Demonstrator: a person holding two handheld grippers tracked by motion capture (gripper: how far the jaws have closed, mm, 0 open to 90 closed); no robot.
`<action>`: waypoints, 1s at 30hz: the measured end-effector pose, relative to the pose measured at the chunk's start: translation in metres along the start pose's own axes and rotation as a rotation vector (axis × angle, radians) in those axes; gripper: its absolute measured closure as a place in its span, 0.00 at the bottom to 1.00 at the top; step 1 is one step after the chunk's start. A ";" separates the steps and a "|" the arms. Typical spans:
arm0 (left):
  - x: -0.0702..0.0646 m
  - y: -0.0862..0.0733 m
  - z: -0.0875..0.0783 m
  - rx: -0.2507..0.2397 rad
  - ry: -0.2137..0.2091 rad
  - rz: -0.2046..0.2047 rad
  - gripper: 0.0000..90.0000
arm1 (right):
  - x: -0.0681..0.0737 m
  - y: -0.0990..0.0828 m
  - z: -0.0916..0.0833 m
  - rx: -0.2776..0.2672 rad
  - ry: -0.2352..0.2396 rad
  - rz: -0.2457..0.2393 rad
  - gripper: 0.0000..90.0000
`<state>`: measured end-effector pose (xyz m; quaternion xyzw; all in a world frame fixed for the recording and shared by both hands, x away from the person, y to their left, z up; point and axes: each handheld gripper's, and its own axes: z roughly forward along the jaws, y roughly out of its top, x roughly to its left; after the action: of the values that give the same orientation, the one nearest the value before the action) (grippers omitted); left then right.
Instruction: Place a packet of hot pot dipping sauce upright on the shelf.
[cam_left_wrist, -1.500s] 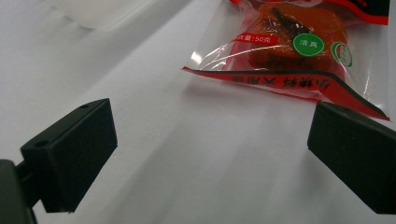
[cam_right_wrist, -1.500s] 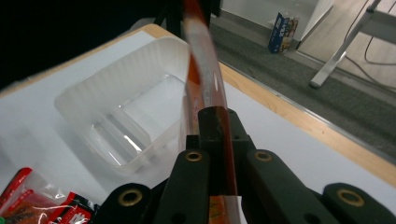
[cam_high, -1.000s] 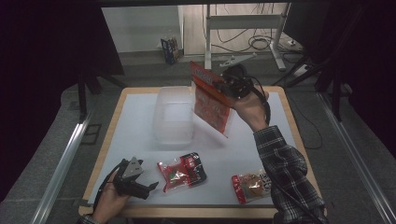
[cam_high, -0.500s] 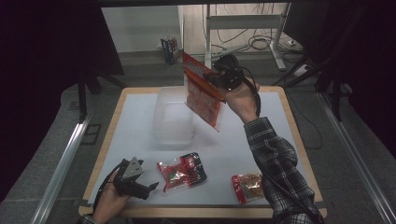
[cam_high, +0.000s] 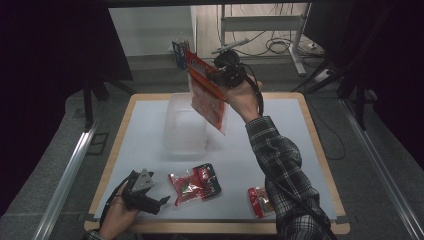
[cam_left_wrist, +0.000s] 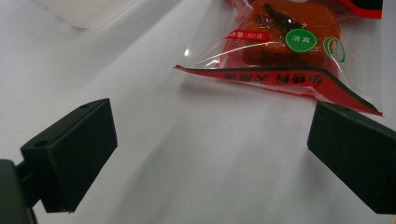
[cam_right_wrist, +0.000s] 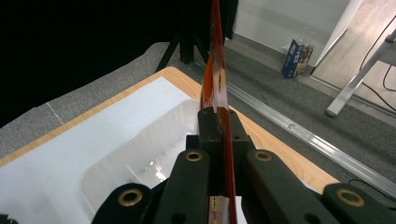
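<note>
1. The right gripper (cam_high: 216, 80), jaws clamped on the large red packet (cam_high: 207, 95), holds it hanging over the clear bin (cam_high: 186, 131), probably for dropping in.
2. The left gripper (cam_high: 159, 202), jaws wide and empty, rests near the bin, facing a small packet (cam_left_wrist: 289, 44), likely next.

Right tool (cam_high: 216, 80) carried red packet (cam_high: 207, 100) left (seemingly higher), over the tub (cam_high: 185, 131).
</note>
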<state>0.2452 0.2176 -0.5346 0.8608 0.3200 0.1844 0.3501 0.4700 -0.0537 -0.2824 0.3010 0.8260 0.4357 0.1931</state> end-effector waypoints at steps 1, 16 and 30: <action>0.000 0.000 0.000 0.000 0.000 0.000 0.01 | 0.001 0.003 0.004 0.000 -0.002 0.004 0.98; 0.000 0.000 -0.001 -0.012 -0.008 0.003 0.01 | 0.013 0.024 0.036 -0.007 -0.006 0.018 0.98; -0.001 0.000 -0.002 -0.019 -0.012 0.006 0.01 | 0.026 0.030 0.072 0.006 -0.007 0.019 0.98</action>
<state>0.2437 0.2178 -0.5334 0.8594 0.3137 0.1834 0.3596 0.5022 0.0200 -0.2984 0.3112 0.8235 0.4341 0.1910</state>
